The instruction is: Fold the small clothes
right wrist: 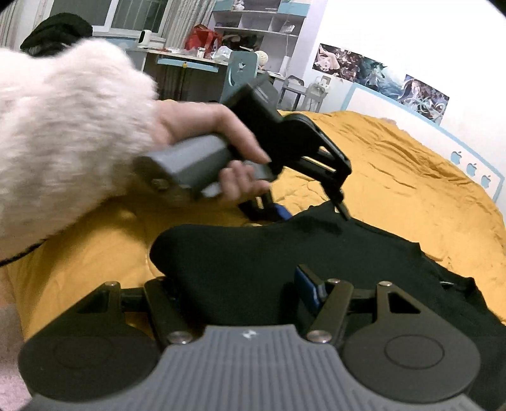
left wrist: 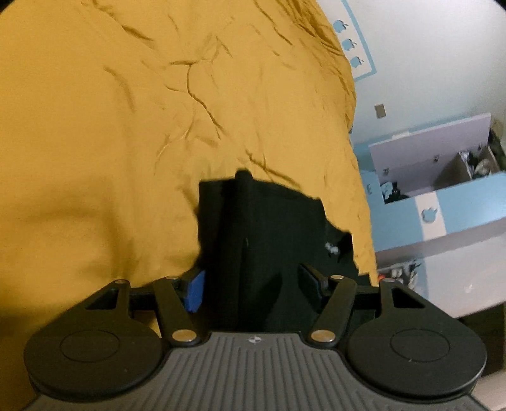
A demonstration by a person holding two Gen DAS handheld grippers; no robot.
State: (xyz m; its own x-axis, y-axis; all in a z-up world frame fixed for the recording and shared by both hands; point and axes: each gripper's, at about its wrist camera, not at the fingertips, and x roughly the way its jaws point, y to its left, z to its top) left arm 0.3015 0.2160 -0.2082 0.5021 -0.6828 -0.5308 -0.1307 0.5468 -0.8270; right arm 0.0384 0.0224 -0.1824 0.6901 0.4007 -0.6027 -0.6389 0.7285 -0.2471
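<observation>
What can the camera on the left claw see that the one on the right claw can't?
Only the left view shows the open blue drawer beside the bed, with clutter inside.

Only the right view shows the person's hand in a fluffy sleeve holding the left claw, plus the desk, shelves and posters.

Both show the black garment lying on the yellow bedspread, reaching between each camera's own open claw, and the apple stickers.

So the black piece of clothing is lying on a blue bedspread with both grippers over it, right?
Not quite: the bedspread is mustard yellow, not blue, as the right wrist view shows. The black piece of clothing does lie on it, with the left gripper and right gripper over it.
</observation>
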